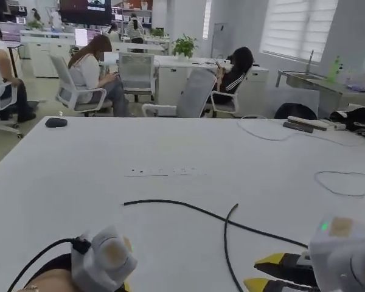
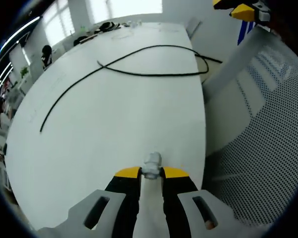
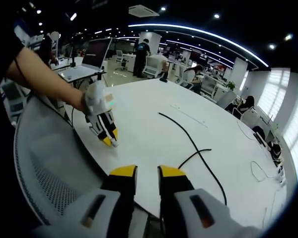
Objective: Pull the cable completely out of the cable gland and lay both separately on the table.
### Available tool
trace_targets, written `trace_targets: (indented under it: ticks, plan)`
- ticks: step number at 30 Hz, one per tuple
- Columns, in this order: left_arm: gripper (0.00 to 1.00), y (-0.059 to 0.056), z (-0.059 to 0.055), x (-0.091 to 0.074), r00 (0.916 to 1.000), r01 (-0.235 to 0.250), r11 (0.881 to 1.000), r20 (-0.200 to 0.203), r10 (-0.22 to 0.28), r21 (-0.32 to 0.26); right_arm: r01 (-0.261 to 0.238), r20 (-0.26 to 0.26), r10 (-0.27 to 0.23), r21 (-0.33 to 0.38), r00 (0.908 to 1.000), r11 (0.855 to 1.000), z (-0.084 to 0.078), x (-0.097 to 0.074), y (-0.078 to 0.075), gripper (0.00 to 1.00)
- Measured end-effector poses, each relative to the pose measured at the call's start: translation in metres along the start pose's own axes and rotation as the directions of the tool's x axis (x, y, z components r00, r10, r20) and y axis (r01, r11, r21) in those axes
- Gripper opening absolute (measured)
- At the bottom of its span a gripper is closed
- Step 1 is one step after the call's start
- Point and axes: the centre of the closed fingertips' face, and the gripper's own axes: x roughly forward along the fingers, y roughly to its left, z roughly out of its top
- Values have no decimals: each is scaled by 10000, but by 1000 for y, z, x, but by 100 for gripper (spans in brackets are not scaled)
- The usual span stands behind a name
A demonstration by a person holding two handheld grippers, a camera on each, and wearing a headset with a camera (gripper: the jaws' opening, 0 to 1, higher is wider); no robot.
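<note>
Left gripper (image 2: pixel 152 172): jaws pinching 1 small white cable gland (image 2: pixel 152 163) by its sides, right at the yellow tips. It sits over the near edge of the white table (image 2: pixel 114 124); can't tell if it touches the top.

Right gripper (image 3: pixel 147 172): jaws slightly apart, nothing between them, low over the same near edge. In the right gripper view the left gripper is off to the left, tips angled down at the table.

Counts: 2 grippers, 1 gland, 1 black cable (image 2: pixel 139 73).

The cable lies flat on the table, well apart from the gland and not threaded through it. It curls back and crosses over itself once. Both ends lie loose on the surface.

Around:
- 2 thin grey wire loops (image 1: pixel 344 182) on the far right of the table, apart from the black cable.
- 1 dark mouse-like lump (image 1: pixel 56 122) at the far left edge.
- Grey mesh chair (image 2: pixel 273 148) hard against the near table edge, beside both grippers.
- Open office behind, several people seated at desks.

Nothing lies between gland and cable.
</note>
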Motion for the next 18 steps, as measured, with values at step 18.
trace_targets:
  ticks: [18]
  plan:
    - [36, 1, -11, -12, 9942, 243, 9977, -1062, -176, 630, -294, -348, 286, -231, 9990, 9993, -4, 1, 2, 20]
